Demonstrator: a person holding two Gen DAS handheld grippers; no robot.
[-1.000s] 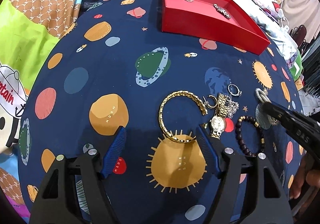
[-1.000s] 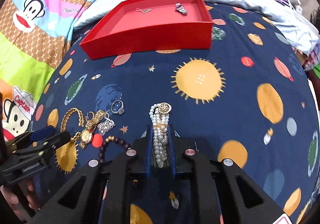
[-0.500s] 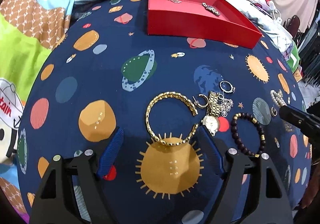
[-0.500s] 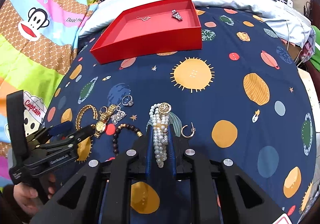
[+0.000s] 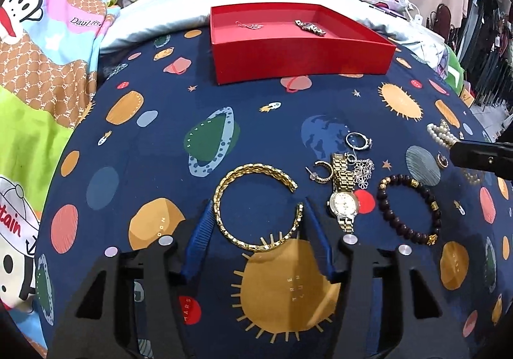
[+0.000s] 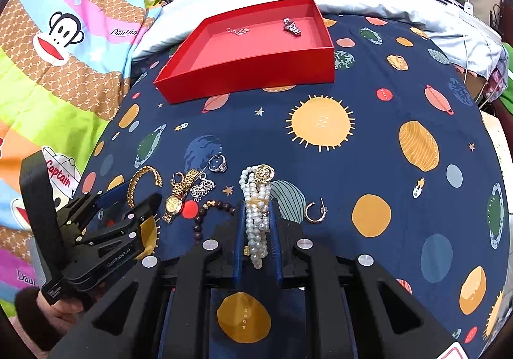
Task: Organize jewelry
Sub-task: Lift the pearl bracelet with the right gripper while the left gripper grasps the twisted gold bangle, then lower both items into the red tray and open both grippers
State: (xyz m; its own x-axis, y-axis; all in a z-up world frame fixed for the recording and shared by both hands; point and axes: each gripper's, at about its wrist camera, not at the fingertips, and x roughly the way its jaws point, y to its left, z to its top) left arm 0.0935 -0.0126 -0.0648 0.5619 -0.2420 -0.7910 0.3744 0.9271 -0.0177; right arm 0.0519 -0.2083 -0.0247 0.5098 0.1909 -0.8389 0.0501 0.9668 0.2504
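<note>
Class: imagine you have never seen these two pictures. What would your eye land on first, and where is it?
The red tray at the far side of the planet-print cloth, two small pieces inside. Next, the pearl bracelet pinched in the right gripper, and the gold bangle lying between the left gripper's open fingers.

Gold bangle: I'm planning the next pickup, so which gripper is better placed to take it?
Left. The left gripper is open, its fingers either side of the gold bangle. The right gripper is shut on the pearl bracelet.
</note>
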